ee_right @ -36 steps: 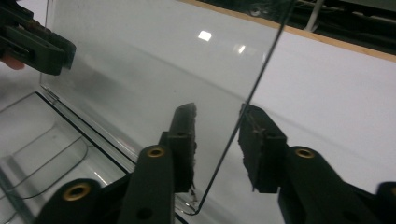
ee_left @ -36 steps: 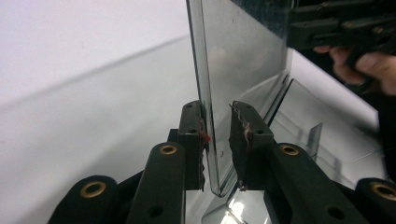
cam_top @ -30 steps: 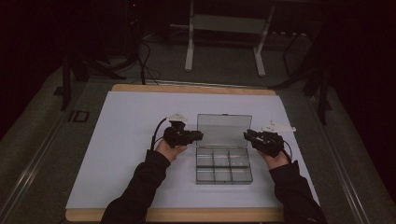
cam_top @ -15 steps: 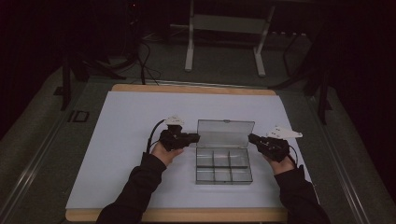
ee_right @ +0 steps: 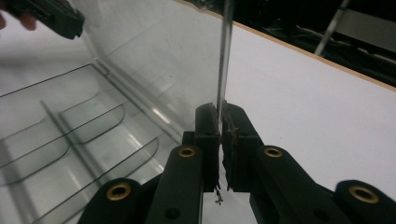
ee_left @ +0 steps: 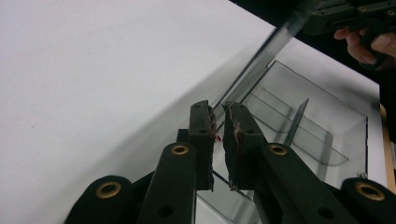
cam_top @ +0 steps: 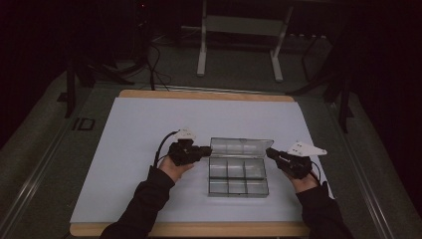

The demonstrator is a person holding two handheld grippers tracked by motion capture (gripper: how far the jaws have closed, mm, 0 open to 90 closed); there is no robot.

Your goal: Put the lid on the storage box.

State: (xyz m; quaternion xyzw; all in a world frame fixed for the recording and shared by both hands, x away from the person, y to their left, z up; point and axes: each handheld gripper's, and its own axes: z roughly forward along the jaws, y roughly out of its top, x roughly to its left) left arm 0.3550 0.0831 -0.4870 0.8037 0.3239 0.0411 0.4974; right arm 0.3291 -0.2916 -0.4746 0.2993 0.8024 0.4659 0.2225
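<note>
Clear compartment box (cam_top: 238, 178) sits mid-counter (cam_top: 129, 149), six cells empty, lid (cam_top: 241, 147) raised upright. Left tongs (ee_left: 218, 122) pinch the lid's left edge; right tongs (ee_right: 220, 122) are clamped on its right edge.

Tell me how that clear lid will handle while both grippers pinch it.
The lid is thin clear plastic, so probably light and a bit bendy. Its glossy face could slip between the pads. The empty box beneath may lift or slide along.

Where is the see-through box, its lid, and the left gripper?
clear box (cam_top: 238, 179), high view, middle divider of the tray.
lid (cam_top: 241, 146), high view, centre of the raised panel.
left gripper (cam_top: 208, 151), high view, jaw tips at the lid's edge.
</note>
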